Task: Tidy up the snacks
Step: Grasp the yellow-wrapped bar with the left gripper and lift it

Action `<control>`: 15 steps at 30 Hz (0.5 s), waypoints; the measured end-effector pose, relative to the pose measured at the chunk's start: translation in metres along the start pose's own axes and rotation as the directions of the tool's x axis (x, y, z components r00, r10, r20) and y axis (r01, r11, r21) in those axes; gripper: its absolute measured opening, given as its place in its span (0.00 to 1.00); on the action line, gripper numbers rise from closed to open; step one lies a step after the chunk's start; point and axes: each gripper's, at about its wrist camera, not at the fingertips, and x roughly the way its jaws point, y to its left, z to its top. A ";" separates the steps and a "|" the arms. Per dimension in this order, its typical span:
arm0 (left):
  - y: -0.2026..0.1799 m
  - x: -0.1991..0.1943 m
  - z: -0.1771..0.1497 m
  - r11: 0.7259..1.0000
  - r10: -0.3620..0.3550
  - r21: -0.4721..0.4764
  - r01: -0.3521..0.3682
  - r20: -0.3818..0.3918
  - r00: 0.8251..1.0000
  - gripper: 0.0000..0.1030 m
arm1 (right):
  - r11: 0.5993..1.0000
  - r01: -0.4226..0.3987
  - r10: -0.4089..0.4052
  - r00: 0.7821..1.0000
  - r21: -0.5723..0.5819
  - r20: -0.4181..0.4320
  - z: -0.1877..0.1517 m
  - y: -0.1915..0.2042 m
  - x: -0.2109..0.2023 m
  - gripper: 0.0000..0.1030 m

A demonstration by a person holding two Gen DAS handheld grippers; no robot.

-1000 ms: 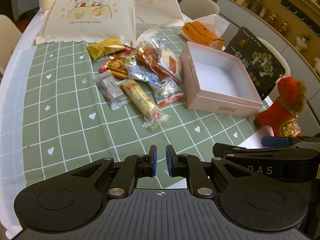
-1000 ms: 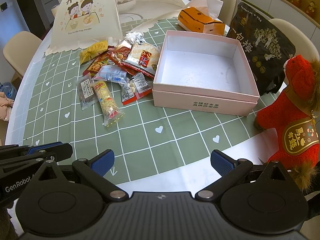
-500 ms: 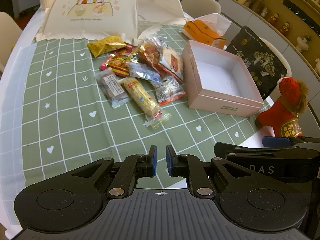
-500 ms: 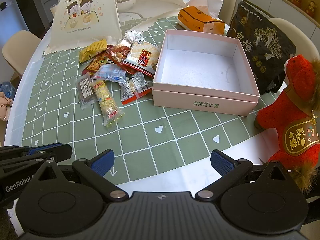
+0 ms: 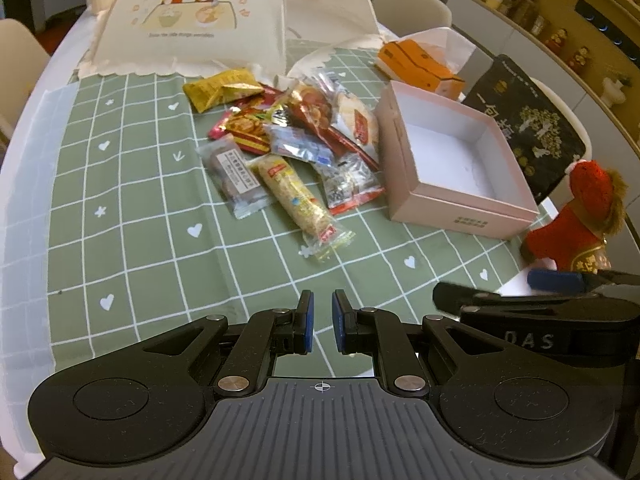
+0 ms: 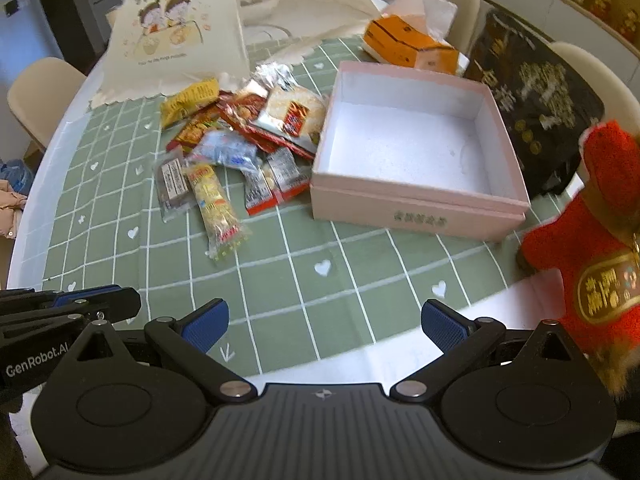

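A pile of wrapped snacks (image 5: 296, 140) lies on the green checked cloth, left of an empty pink box (image 5: 452, 160). The pile also shows in the right wrist view (image 6: 236, 148), with the box (image 6: 416, 152) to its right. A long yellow snack bar (image 5: 296, 200) lies nearest to me. My left gripper (image 5: 321, 322) is shut and empty, near the cloth's front edge. My right gripper (image 6: 324, 322) is open and empty, in front of the box.
A white mesh food cover (image 5: 188, 16) stands at the back. An orange tissue box (image 5: 416, 62) and a black bag (image 5: 528, 128) sit behind the pink box. A red plush toy (image 6: 592, 248) stands at the right. Chairs surround the table.
Both grippers have moved forward toward the snacks and the box. The jaws have not changed.
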 end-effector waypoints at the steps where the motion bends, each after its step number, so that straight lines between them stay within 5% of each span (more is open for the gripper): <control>1: 0.001 0.002 0.001 1.000 0.007 -0.004 -0.007 -0.001 1.000 0.13 | 1.000 -0.012 0.012 1.000 -0.013 0.027 0.002 0.000 0.000 1.00; 4: 0.010 0.013 0.003 0.999 0.014 -0.034 -0.014 0.013 1.000 0.13 | 0.996 -0.017 0.024 0.996 -0.088 0.084 0.008 0.003 0.006 1.00; 13: 0.041 0.071 0.029 0.972 -0.106 -0.211 0.106 0.009 0.994 0.16 | 0.979 -0.160 0.158 0.987 -0.126 -0.029 0.010 -0.011 0.046 1.00; 15: 0.040 0.079 0.038 0.969 -0.068 -0.239 0.069 0.013 0.998 0.16 | 0.974 -0.159 0.156 0.987 -0.160 -0.029 0.009 -0.013 0.049 1.00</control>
